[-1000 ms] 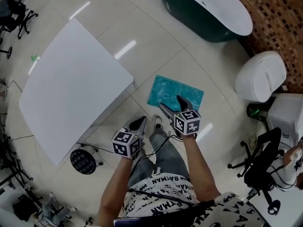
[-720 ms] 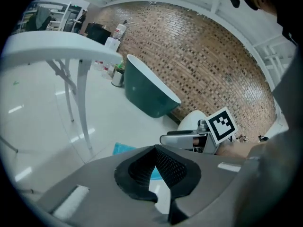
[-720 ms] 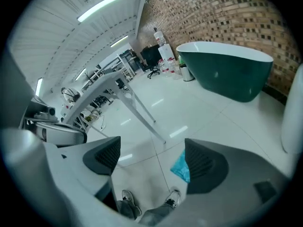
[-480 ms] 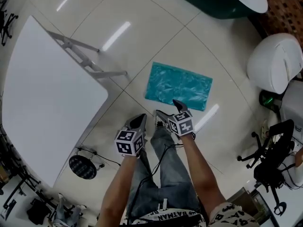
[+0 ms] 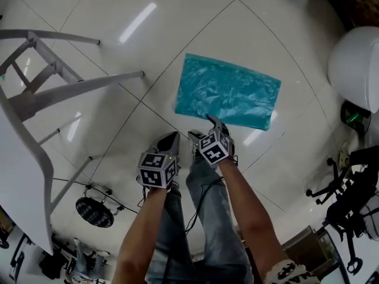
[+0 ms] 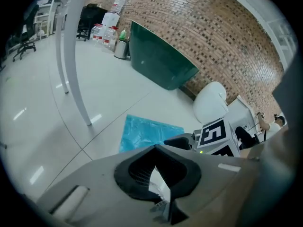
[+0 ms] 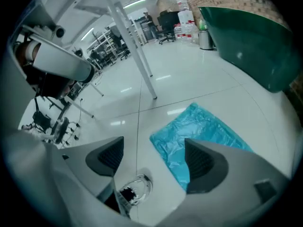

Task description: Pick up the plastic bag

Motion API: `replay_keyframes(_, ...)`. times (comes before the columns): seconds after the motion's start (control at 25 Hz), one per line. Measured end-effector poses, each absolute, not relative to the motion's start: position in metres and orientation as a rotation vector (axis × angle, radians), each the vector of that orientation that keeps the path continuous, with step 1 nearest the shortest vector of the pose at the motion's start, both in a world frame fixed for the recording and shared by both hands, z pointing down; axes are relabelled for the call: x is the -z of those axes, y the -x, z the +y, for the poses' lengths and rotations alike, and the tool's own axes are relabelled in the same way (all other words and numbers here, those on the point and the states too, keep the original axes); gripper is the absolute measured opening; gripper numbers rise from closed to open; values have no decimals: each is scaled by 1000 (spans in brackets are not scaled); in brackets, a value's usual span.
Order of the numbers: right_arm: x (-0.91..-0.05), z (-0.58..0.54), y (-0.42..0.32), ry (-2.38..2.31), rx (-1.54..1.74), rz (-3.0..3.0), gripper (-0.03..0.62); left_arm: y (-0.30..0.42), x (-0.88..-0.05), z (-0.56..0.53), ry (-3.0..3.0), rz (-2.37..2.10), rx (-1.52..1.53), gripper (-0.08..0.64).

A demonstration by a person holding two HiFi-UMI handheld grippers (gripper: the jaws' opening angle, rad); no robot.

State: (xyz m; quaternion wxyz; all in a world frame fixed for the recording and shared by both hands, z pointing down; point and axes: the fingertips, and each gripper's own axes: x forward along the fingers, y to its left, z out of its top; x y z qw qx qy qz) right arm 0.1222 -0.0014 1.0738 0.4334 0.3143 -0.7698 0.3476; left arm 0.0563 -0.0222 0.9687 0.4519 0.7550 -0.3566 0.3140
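A blue plastic bag [image 5: 228, 92] lies flat on the pale tiled floor, seen also in the left gripper view [image 6: 144, 131] and the right gripper view [image 7: 203, 129]. My right gripper [image 5: 202, 128] hangs above the bag's near edge. Its jaws stand wide and are closing, with nothing between them [image 7: 154, 157]; its right jaw hides part of the bag's near side. My left gripper [image 5: 172, 139] is held to the left of the right one, away from the bag, with its pads together [image 6: 158, 171] and nothing in them.
A white folding table [image 5: 21, 176] with grey legs [image 5: 83, 84] stands at the left. A white rounded seat [image 5: 358, 64] and a black office chair [image 5: 349, 200] are at the right. A dark green tub [image 6: 161, 60] stands beyond the bag. A round black base [image 5: 95, 212] sits near the table.
The person has stepped forward: the bag now looks larger and lies just ahead of the right gripper. The table has slid to the left edge of the head view.
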Motion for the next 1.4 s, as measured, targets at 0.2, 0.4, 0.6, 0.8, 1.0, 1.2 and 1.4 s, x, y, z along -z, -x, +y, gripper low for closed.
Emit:
replay_keyframes(0.2,-1144,2,-114,-724,-823,-1917,400,-48,-1041,-8,-1849,-878,-846,-12)
replay_keyframes(0.4,-1204,6,-99,-649,-777,-1954,400,-41,-1100,1,-1838,-842,-912,-12)
replay_keyframes(0.6,-1255,5,-91,-606,-687,-1960,399,-37,-1139,5,-1837,-821,-945,-12)
replay_keyframes(0.8,-1284,3,-87,-565,-570,-1938,399,-28,-1156,9,-1829,-824,-937,-12)
replay_keyframes(1.0,-1297,3,-98,-555,-488,-1888,338,-19,-1159,15,-1818,-827,-921,-12)
replay_keyframes(1.2,-1294,-4,-100,-550,-445,-1860,234,-12,-1162,19,-1796,-830,-918,-12)
replay_keyframes(1.4,-1293,-7,-107,-648,-548,-1834,5,-15,-1157,20,-1804,-821,-907,-12)
